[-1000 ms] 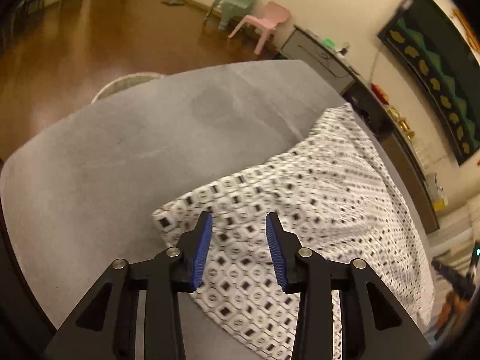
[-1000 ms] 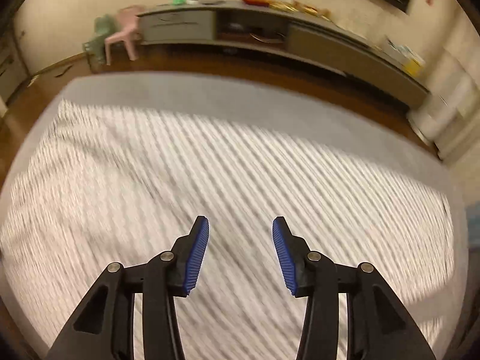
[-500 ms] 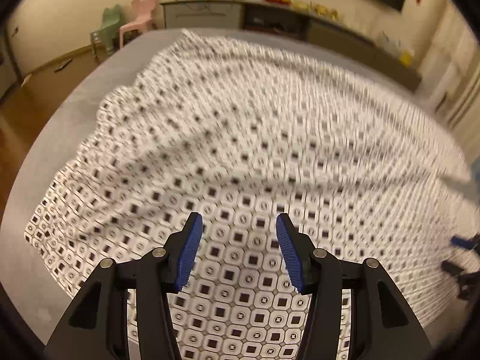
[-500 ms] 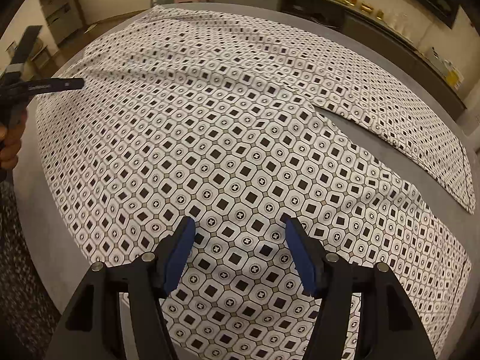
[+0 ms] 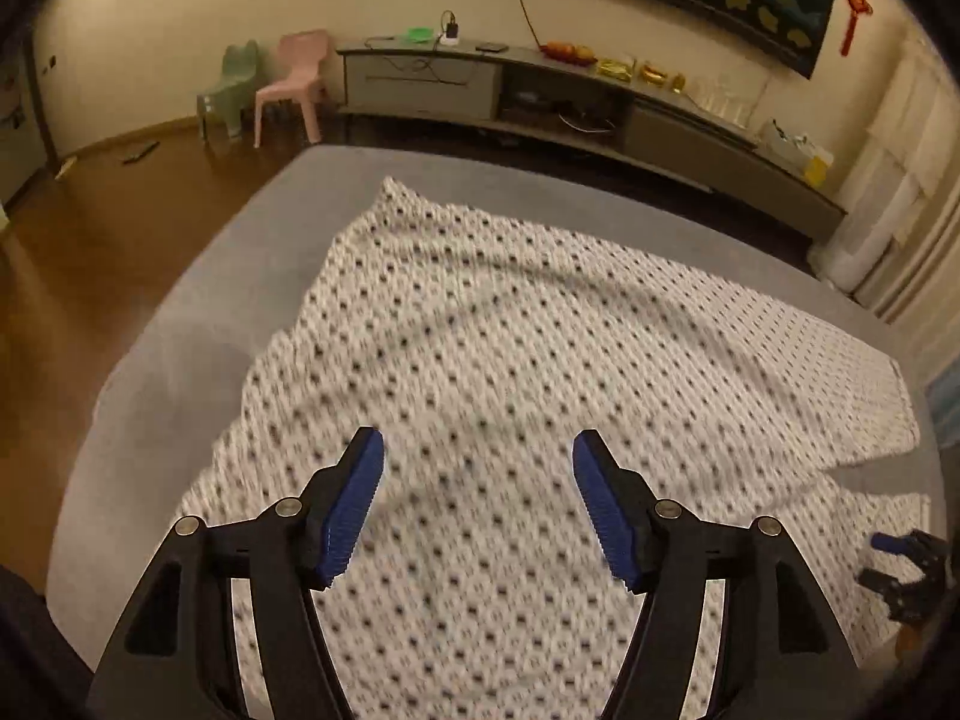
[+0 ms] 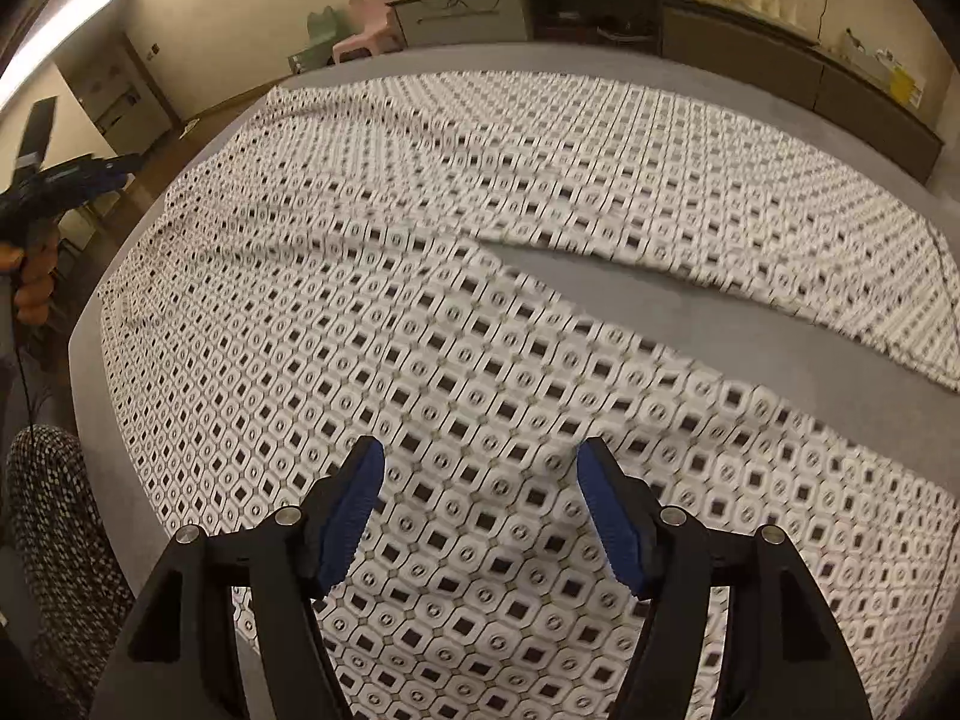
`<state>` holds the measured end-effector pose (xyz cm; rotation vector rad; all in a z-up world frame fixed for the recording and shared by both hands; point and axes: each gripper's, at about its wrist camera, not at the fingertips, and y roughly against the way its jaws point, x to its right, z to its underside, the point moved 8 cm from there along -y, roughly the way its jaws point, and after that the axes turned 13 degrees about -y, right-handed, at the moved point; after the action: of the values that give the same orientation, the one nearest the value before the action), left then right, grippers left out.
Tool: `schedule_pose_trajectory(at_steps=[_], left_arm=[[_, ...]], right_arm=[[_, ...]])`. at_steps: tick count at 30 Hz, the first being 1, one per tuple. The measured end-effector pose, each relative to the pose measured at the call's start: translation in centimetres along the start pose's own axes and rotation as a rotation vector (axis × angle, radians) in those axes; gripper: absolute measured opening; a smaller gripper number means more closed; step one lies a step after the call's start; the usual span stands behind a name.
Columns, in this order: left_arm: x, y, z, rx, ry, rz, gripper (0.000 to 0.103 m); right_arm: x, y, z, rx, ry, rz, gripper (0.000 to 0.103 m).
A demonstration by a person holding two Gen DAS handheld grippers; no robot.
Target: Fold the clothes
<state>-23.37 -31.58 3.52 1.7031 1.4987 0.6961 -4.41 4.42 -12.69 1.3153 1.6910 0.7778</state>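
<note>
A pair of white trousers with a dark square pattern (image 5: 510,360) (image 6: 384,312) lies spread flat on a grey table (image 5: 180,324) (image 6: 750,312). Its two legs split in a V toward the right in the right wrist view. My left gripper (image 5: 477,480) hovers open above the waist end with nothing between its blue pads. My right gripper (image 6: 480,492) hangs open over the near leg, also empty. The other gripper shows at the right edge (image 5: 906,564) of the left wrist view and at the left edge (image 6: 54,180) of the right wrist view, held by a hand.
A long low cabinet (image 5: 600,108) runs along the far wall, with a pink chair (image 5: 294,84) and a green chair (image 5: 228,90) to its left. Wooden floor (image 5: 90,252) lies left of the table. A patterned sleeve or leg (image 6: 54,528) is at the near left.
Both grippers have pulled back and risen from the cloth, and both jaws have spread wider. The left view swung from the garment's corner to face the cabinet wall.
</note>
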Motion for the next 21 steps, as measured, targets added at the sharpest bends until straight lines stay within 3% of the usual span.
schedule_pose_trajectory(at_steps=[3, 5, 7, 10, 12, 14, 18, 20, 21], left_arm=[[-2.2, -6.3, -4.9, -0.07, -0.077, -0.121, 0.068], [-3.6, -10.0, -6.6, -0.118, -0.087, -0.176, 0.068], [-5.1, -13.2, -8.2, -0.147, -0.075, -0.233, 0.068], [-7.2, -15.5, -10.4, -0.145, 0.024, -0.227, 0.068], [-7.8, -18.7, -11.1, -0.222, 0.018, -0.233, 0.067], [-7.6, -21.3, -12.0, -0.252, -0.023, -0.226, 0.07], [-7.5, -24.3, -14.9, -0.247, -0.002, -0.202, 0.072], [-8.2, -24.7, -16.0, -0.243, 0.005, -0.284, 0.078], [-8.7, -24.6, -16.6, -0.242, 0.009, -0.346, 0.075]], right_arm=[[4.2, 3.2, -5.3, 0.125, -0.013, 0.107, 0.07], [8.2, 3.5, -9.2, 0.161, -0.073, 0.196, 0.074], [11.2, 1.6, -12.6, 0.119, -0.107, 0.234, 0.075], [13.7, -2.4, -16.2, 0.065, -0.092, 0.285, 0.074], [15.8, -4.8, -17.2, 0.026, -0.129, 0.319, 0.074], [18.1, -6.2, -17.3, 0.003, -0.191, 0.302, 0.076], [21.8, -6.4, -18.6, 0.036, -0.262, 0.346, 0.08], [23.0, -6.8, -19.6, 0.052, -0.3, 0.372, 0.081], [23.3, -7.0, -20.2, 0.061, -0.31, 0.389, 0.081]])
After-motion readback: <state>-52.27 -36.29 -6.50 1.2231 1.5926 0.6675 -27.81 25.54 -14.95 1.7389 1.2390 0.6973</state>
